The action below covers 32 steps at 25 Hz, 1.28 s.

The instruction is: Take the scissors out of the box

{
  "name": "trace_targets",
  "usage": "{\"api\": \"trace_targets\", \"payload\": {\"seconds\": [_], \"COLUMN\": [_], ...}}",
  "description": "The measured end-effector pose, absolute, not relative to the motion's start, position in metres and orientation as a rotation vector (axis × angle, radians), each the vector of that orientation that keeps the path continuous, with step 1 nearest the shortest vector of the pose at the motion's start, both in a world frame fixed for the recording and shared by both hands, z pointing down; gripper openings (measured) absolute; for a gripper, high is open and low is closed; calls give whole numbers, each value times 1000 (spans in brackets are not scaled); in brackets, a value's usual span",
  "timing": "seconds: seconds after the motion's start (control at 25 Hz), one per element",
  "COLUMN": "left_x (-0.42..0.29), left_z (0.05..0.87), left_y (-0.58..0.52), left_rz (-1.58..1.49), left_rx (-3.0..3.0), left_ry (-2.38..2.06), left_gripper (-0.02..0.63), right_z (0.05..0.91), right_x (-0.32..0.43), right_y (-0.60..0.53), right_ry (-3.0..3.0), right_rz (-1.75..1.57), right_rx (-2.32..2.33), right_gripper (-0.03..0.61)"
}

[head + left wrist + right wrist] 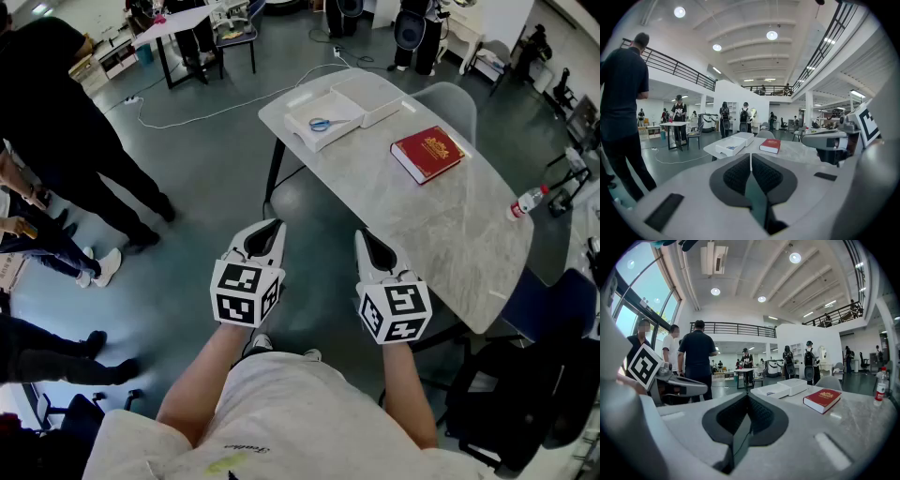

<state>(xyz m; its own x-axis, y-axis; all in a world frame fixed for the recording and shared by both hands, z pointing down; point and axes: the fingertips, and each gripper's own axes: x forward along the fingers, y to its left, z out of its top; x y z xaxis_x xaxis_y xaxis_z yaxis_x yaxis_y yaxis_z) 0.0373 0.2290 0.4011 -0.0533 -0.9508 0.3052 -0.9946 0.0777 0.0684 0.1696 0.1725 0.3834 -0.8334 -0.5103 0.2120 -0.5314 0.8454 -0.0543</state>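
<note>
Closest in the head view are the left tongs [270, 228] and the right tongs [364, 239], side by side near the edge of the table [441, 234]. The scissors [321, 124] lie in the open box [298, 133], well ahead of both tongs at the far end. A red book [427, 154] lies ahead and to the right of them.

In the left gripper view the pads are pressed together with nothing between.

In the right gripper view the pads also meet and hold nothing. The box is ahead, well apart.

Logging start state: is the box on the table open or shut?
Open: the box has no cover on top, and the scissors lie visible inside.
</note>
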Motion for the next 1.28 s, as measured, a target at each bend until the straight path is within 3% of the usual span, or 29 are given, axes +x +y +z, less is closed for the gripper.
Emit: {"api": "trace_targets", "payload": {"seconds": [0.44, 1.28], "left_x": [43, -35], "left_z": [404, 411], "left_y": [214, 110], "left_rz": [239, 174], "left_rx": [1930, 1988], "left_ry": [-2092, -2005], "left_gripper": [20, 28], "right_z": [388, 393], "right_x": [173, 92], "right_y": [157, 65], "right_ry": [-2841, -2822], "right_rz": [205, 209], "right_rx": [777, 793], "right_gripper": [5, 5]}}
